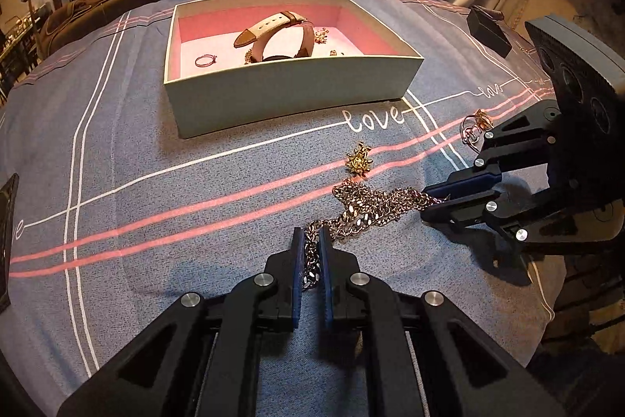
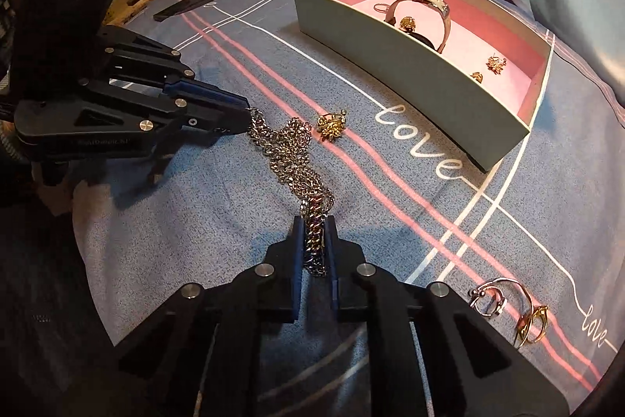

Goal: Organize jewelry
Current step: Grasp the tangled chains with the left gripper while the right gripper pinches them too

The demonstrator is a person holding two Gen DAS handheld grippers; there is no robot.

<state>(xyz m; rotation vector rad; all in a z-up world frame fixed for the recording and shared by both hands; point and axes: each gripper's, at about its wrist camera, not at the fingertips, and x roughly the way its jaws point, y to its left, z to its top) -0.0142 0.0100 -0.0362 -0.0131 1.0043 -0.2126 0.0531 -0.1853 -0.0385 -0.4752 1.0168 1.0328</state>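
Blue-grey bedding [image 1: 156, 182] with pink stripes, white lines and the word "love" covers the bed under everything in the left wrist view. On it stands an open box [image 1: 289, 92] with a pink lining, holding a watch [image 1: 273, 34], a ring [image 1: 205, 60] and small gold pieces. Nearer lies a heap of silver chain [image 1: 371, 202], with a gold brooch [image 1: 357, 162] just beyond it. The left gripper [image 1: 311, 241] has its jaws closed on one end of the chain, links showing between the blue pads. At the right, the right gripper [image 1: 433, 204] has its jaws pinched on the other end of the chain. A few rings [image 1: 474, 127] lie behind it, and a small black box [image 1: 488, 30] sits far right.

Same bedding [image 2: 429, 260] in the right wrist view, with the box [image 2: 410, 81] at upper right. The right gripper [image 2: 315, 225] has its jaws shut on the chain [image 2: 297, 159], which runs away across the bed to the left gripper [image 2: 246, 116], also clamped on it. The brooch [image 2: 331, 127] lies just beside the chain. Rings [image 2: 508, 311] rest at lower right. A flat black strip [image 2: 195, 2] lies far off.
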